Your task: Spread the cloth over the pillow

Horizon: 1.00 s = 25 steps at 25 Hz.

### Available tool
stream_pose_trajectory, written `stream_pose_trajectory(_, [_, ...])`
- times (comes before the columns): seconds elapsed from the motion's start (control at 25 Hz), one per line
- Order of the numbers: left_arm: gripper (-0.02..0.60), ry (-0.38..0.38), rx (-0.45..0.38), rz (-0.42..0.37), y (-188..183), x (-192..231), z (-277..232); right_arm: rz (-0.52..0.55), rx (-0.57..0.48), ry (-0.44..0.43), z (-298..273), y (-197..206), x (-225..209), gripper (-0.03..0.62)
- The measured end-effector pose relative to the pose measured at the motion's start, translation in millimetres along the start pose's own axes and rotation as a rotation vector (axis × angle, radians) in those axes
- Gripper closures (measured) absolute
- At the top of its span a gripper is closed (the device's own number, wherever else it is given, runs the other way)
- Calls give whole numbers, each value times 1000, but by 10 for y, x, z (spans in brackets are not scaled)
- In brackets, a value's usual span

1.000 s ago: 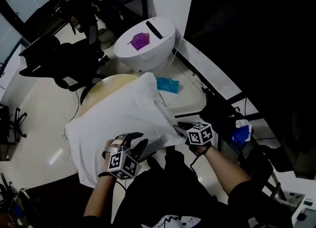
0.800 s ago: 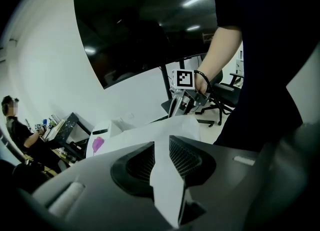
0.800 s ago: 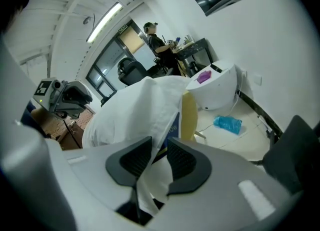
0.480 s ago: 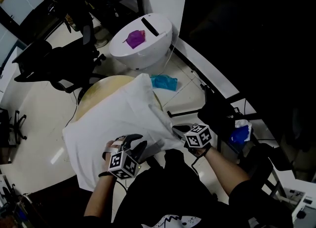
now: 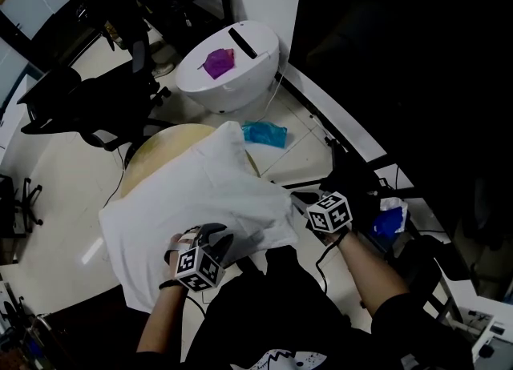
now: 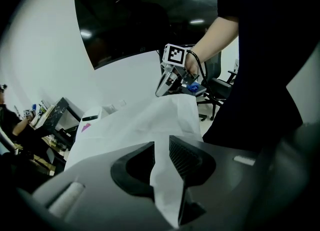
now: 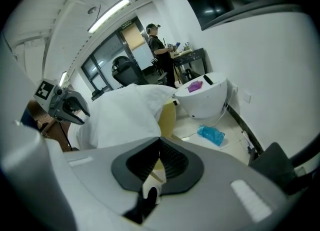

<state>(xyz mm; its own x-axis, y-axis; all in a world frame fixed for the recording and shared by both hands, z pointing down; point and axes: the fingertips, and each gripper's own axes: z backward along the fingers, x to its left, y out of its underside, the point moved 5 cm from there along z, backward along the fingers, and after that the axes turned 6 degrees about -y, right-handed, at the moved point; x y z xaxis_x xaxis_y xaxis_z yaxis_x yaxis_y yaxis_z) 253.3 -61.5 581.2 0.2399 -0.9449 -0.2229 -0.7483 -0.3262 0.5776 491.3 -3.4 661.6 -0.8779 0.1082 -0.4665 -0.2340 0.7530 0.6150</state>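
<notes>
Observing a white cloth (image 5: 192, 192), thin, matte and softly creased, lying draped over the pillow and hiding it; reading the pillow only as a plump, rounded bulge beneath, rising to a blunt corner at the far end. Finding both resting on a round counter (image 5: 156, 148) with a smooth tan top, its curved far rim showing beyond the fabric.

Noting the left gripper (image 5: 215, 242) at the near edge of the cloth, clamping a fold of it: seeing in the left gripper view a narrow white pleat running down between the two ribbed black pads. Noting the right gripper (image 5: 303, 199) just beside the cloth's right edge, pads closed together; making out only tan and pale surface in the gap below the pads in the right gripper view.

Recording, beyond the counter, a white, smooth-shelled, dome-shaped container (image 5: 240, 80) with a black slot on top and a crumpled purple scrap (image 5: 216, 62) lying on it. Recording a crinkled blue plastic bag (image 5: 264, 133) on the glossy pale tiled floor (image 5: 56, 200) between container and counter, and a black office chair (image 5: 80, 104) to the left.
</notes>
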Motion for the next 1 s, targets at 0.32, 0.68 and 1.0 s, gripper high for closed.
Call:
stream_pose_trajectory(0.32, [499,4,37,55,125,41,-93,57,84,20,-271,-65,-183,585])
stream_pose_trajectory(0.68, [499,9,49,85,167,67,-132,31,59,-41,-327,-230,-371,525])
stream_pose_trajectory(1.0, [499,-17,38,66,28,183,-76,-103,-6,-170,-390,-898,-632,488])
